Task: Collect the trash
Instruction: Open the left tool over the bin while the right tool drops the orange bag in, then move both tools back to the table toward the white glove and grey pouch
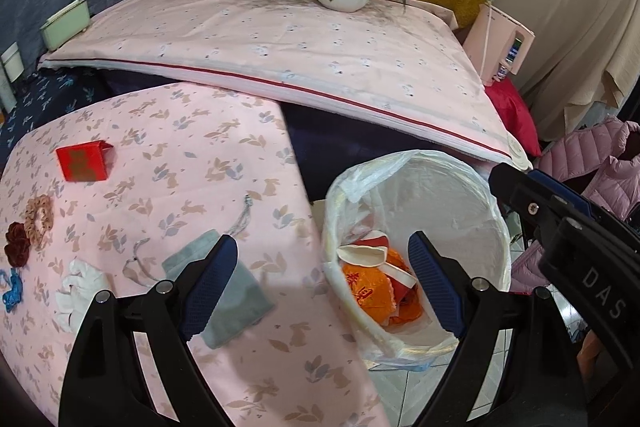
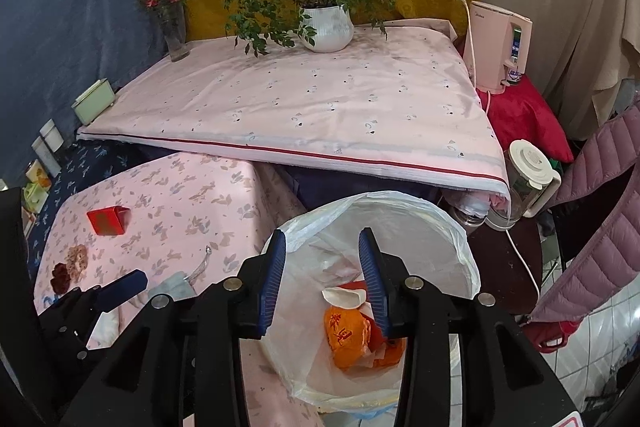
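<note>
A bin lined with a white plastic bag [image 1: 440,163] [image 2: 400,197] stands on the floor beside the pink rabbit-print table [image 1: 168,155]. Inside it lie orange crumpled trash [image 1: 368,287] [image 2: 346,331] and a cream curved piece [image 1: 362,253] [image 2: 344,297]. My right gripper [image 2: 323,231] hangs over the bin's mouth, open, with nothing between its fingers. My left gripper [image 1: 322,237] is wide open and empty, straddling the table's edge and the bin's rim. On the table lie a grey drawstring pouch [image 1: 240,291], a red box [image 1: 84,163] [image 2: 106,221] and a white crumpled piece [image 1: 78,287].
Hair scrunchies [image 1: 38,219] and a blue item [image 1: 12,289] lie at the table's left edge. Behind is a higher pink-covered surface [image 2: 320,107] with a potted plant [image 2: 326,27], a flower vase [image 2: 174,35] and a green box [image 2: 94,105]. A kettle [image 2: 528,179] and a pink jacket [image 2: 600,227] are on the right.
</note>
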A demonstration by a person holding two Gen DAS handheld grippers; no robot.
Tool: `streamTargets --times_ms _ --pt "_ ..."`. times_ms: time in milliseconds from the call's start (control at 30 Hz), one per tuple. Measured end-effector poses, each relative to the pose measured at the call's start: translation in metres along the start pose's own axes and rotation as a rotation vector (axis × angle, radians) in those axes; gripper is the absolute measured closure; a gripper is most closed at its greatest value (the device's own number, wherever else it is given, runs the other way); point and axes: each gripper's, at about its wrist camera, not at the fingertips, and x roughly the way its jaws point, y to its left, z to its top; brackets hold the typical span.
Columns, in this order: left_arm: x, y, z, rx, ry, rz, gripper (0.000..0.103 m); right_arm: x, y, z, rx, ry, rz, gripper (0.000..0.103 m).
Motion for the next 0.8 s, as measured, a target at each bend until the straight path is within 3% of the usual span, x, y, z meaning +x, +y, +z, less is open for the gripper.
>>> streamTargets --times_ms 800 --pt "-0.038 0.135 -0.036 -0.201 -0.007 0.121 0.02 -0.002 0.119 -0.036 -0.128 0.057 0.117 0.051"
